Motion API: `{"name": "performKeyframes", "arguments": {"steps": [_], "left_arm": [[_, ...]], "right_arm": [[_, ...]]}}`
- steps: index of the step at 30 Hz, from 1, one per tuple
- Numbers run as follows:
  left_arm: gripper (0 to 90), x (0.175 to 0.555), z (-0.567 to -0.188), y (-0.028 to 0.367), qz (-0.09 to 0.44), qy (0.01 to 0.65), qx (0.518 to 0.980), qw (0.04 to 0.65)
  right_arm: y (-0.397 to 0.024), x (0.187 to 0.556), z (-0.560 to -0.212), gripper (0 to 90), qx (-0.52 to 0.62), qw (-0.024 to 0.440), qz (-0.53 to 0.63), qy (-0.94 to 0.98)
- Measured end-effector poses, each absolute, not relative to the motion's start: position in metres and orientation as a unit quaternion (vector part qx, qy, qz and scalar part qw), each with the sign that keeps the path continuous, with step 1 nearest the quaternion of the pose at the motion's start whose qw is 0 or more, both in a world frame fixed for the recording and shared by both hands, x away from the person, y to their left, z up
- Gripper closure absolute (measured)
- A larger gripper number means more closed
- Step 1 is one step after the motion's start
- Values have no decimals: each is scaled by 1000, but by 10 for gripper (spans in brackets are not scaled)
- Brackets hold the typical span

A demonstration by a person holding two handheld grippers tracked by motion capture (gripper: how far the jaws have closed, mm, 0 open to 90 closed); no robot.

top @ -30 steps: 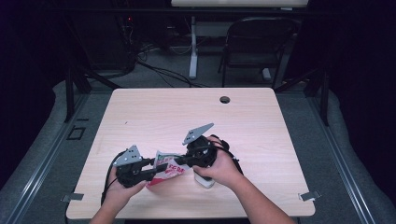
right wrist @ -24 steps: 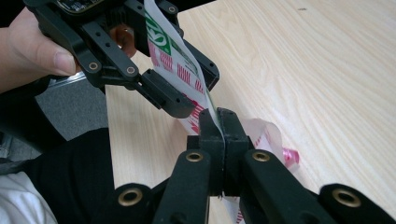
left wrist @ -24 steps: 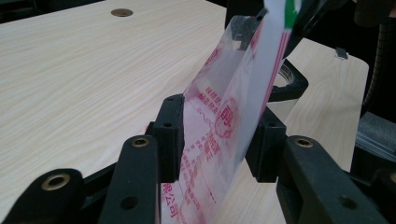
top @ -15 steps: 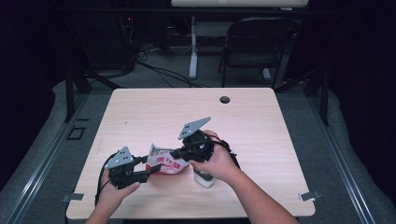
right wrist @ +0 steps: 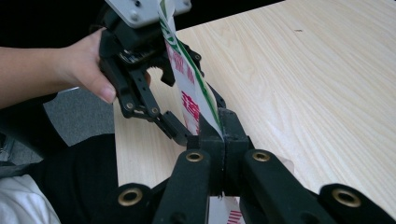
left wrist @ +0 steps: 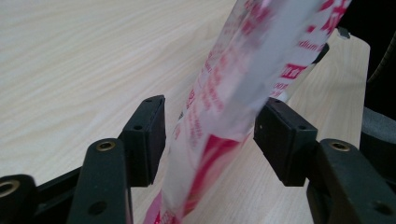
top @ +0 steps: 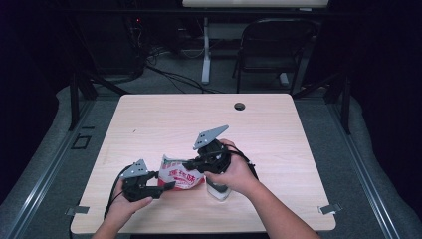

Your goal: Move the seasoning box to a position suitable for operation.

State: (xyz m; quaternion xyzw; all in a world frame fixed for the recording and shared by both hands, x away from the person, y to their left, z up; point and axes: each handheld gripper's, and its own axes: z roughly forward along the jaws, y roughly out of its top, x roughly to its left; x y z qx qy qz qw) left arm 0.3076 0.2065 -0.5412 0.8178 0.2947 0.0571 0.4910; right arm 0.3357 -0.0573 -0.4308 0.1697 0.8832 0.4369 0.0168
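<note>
A red and white snack bag [top: 181, 177] is held up off the wooden table [top: 164, 119] near its front edge, between the two grippers. My right gripper [top: 191, 163] is shut on the bag's upper edge; in the right gripper view its jaws [right wrist: 223, 133] are pressed together on the green-trimmed seam of the bag [right wrist: 187, 79]. My left gripper [top: 166, 186] is at the bag's left side. In the left gripper view its jaws stand apart [left wrist: 210, 135], with the bag [left wrist: 233, 93] hanging between them.
A small white object [top: 219, 191] lies on the table under the right hand. A dark cable hole [top: 239, 106] sits near the far edge. A folding chair [top: 276, 50] and cables are on the floor beyond the table.
The bag has been lifted from lying low to standing more upright. The left gripper has drawn slightly left and toward the front edge. The right gripper has kept its hold.
</note>
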Motion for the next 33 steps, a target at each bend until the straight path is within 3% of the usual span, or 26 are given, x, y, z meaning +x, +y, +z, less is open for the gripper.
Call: {"name": "performKeyframes", "arguments": {"steps": [8, 33], "left_arm": [[358, 311, -554, 201, 40, 291, 819, 493], [301, 316, -582, 177, 11, 274, 850, 450]], "right_arm": [[-63, 329, -434, 900, 166, 15, 441, 882], [-70, 312, -447, 900, 146, 16, 446, 883]]}}
